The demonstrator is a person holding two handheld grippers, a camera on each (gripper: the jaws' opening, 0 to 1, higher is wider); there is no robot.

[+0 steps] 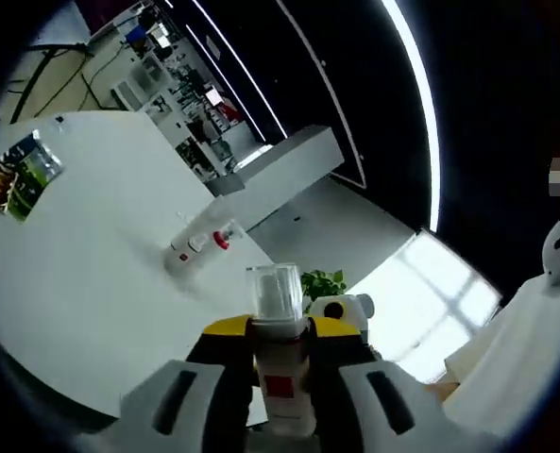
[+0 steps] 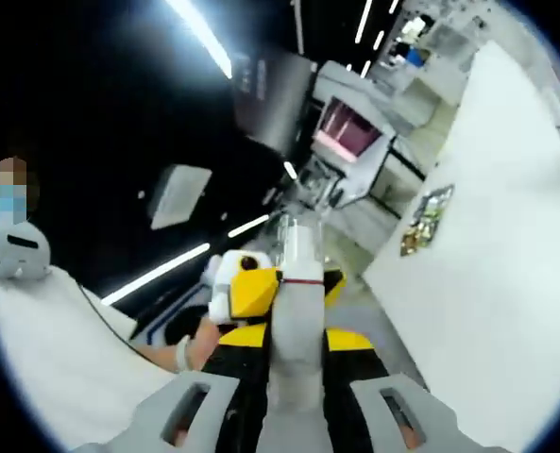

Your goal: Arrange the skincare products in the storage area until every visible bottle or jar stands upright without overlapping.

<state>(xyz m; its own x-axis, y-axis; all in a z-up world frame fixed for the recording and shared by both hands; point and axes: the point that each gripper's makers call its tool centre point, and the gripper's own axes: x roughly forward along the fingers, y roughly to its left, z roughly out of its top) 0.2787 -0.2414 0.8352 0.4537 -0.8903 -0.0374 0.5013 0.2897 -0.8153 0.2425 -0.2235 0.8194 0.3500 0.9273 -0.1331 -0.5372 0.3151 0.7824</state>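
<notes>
Left gripper (image 1: 281, 401): jaws are pressed on a white bottle (image 1: 281, 377), which stands between them and points away from the camera.
Bottle in left gripper: white body with a small red label and a clear cap (image 1: 277, 293) on top; it is lifted above the white table (image 1: 81, 274), not touching it.
Table, left gripper view: wide white surface, seen tilted; a few small products (image 1: 199, 247) lie near its far edge, one with a red part. They are too small to say if they stand or lie.
Packet (image 1: 17, 175): colourful flat packet, green and dark, lies on the table well apart from the small products.
Right gripper (image 2: 294, 401): jaws are closed against a pale bottle (image 2: 294, 330) with a thin red ring near its neck and a clear top.
Other gripper: yellow and black body (image 2: 253, 293) just behind the pale bottle in the right gripper view; it is blurred, probably the left one.
Person: white sleeve (image 2: 53, 349) at the left of the right gripper view, with a hand (image 2: 199, 344) near the yellow body.
Table, right gripper view: white surface on the right side, the same colourful packet lying on it.
</notes>
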